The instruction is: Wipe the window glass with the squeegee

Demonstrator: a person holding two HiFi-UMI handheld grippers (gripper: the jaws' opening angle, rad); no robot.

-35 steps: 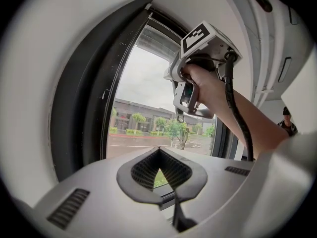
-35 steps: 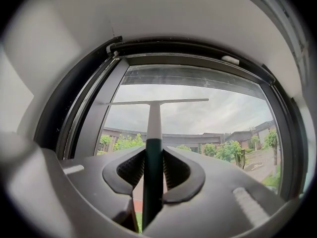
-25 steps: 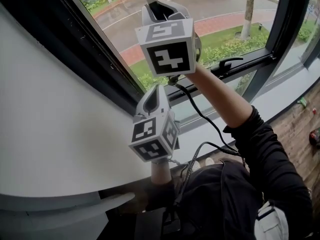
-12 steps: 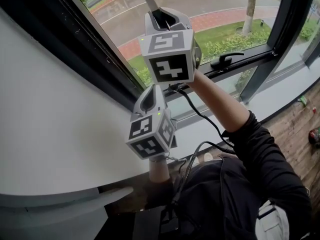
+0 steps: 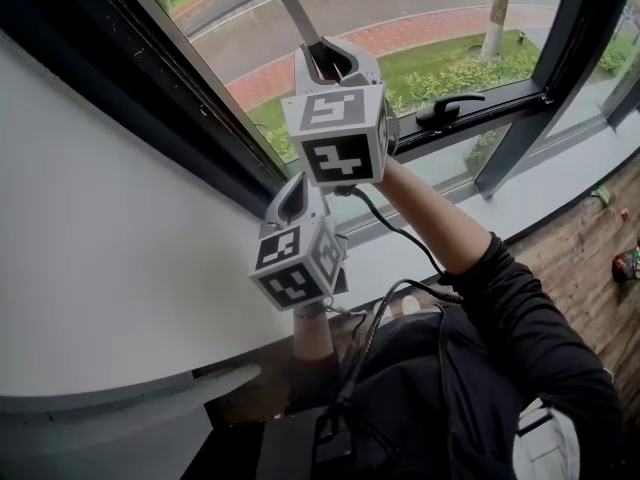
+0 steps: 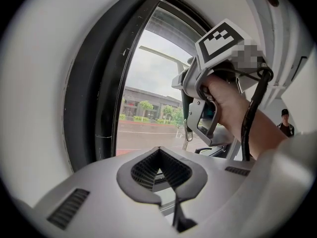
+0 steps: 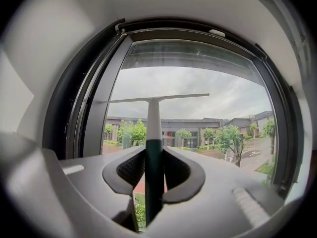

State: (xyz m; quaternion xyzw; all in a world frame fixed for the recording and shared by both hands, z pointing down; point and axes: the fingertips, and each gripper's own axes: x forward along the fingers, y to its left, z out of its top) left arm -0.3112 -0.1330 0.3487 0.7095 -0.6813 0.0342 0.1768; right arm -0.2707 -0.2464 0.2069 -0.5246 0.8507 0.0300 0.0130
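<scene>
The squeegee [image 7: 153, 114] has a white stem, a dark green handle and a thin T-shaped blade lying against the window glass [image 7: 208, 108]. My right gripper [image 7: 154, 168] is shut on the green handle, with the stem rising straight up between the pads. In the head view, the right gripper [image 5: 326, 60] is raised at the pane and the squeegee [image 5: 291, 6] runs up out of it to the top edge. The left gripper [image 5: 297, 194] hangs lower and nearer the white wall, shut with nothing in it. From the left gripper [image 6: 159, 175], the right gripper [image 6: 205, 95] shows ahead.
A thick black window frame [image 5: 165, 93] borders the glass on the left, and a curved white wall [image 5: 100, 258] lies beside it. A black window handle [image 5: 447, 109] sits on the lower frame bar at right. A black cable [image 5: 400, 233] trails from the right gripper along the arm.
The right gripper and squeegee have come down the pane toward me, and the blade's crossbar now shows at the top of the head view. The left gripper has barely moved.
</scene>
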